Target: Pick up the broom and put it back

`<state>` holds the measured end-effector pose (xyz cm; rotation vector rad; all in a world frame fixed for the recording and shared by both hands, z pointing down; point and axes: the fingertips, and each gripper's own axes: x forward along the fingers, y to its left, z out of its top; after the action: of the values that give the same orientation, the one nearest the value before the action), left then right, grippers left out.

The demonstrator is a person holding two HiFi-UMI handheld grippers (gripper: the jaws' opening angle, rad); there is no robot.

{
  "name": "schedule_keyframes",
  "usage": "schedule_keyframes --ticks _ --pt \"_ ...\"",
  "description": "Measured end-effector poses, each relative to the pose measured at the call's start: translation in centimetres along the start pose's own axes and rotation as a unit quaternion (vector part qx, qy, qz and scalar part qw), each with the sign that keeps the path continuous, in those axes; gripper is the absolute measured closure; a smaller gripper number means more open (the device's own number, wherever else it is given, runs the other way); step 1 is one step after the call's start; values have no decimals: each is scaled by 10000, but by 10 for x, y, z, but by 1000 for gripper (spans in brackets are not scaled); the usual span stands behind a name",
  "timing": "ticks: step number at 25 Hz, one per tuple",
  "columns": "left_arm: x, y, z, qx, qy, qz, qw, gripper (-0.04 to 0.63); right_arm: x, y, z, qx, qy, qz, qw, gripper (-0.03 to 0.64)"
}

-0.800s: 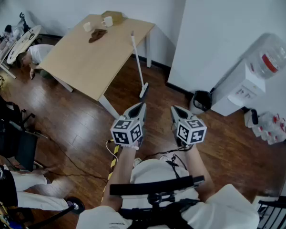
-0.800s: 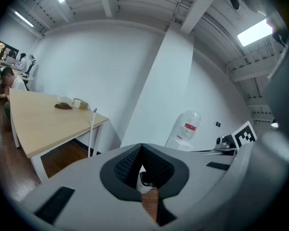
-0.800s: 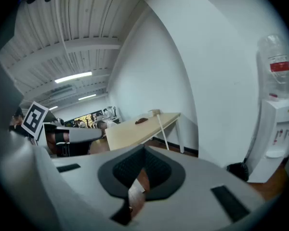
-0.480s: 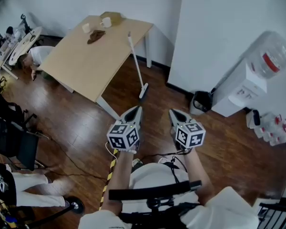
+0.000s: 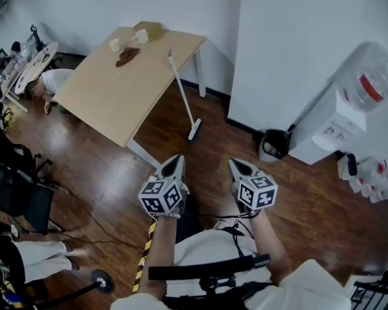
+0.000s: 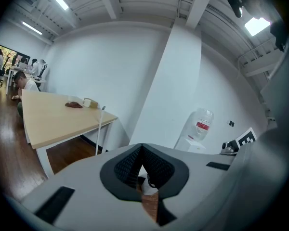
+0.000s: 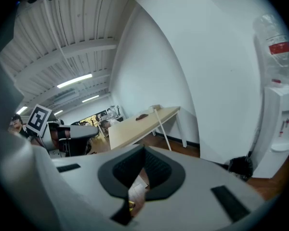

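The broom (image 5: pixel 184 95) has a white handle that leans on the wooden table's edge, and its head rests on the floor. It shows as a thin white stick in the left gripper view (image 6: pixel 99 129) and in the right gripper view (image 7: pixel 162 125). My left gripper (image 5: pixel 176 163) and right gripper (image 5: pixel 236 166) are held side by side in front of me, well short of the broom's head. Both point toward it. The left gripper (image 6: pixel 141 146) has its jaws together with nothing between them. So does the right gripper (image 7: pixel 144 149).
The wooden table (image 5: pixel 103 89) carries two cups (image 5: pixel 141 36) and a brown cloth (image 5: pixel 127 55). A white pillar (image 5: pixel 278 44), a black bin (image 5: pixel 275 142) and a water dispenser (image 5: pixel 326 131) stand to the right. Black chairs (image 5: pixel 13 186) and a crouching person (image 5: pixel 48 79) are at the left.
The head view has shifted a little, and both grippers sit slightly lower in it. The broom still leans on the table. Both grippers stay shut.
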<state>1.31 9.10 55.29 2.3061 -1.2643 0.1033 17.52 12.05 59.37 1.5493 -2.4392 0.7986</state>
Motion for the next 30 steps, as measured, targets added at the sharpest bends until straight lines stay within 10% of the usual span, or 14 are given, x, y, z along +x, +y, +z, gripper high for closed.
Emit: schedule_keyframes --ticks 30 --pt "236 248 184 -181 224 -405 9988 606 358 -18 176 -83 186 -248 9995 606"
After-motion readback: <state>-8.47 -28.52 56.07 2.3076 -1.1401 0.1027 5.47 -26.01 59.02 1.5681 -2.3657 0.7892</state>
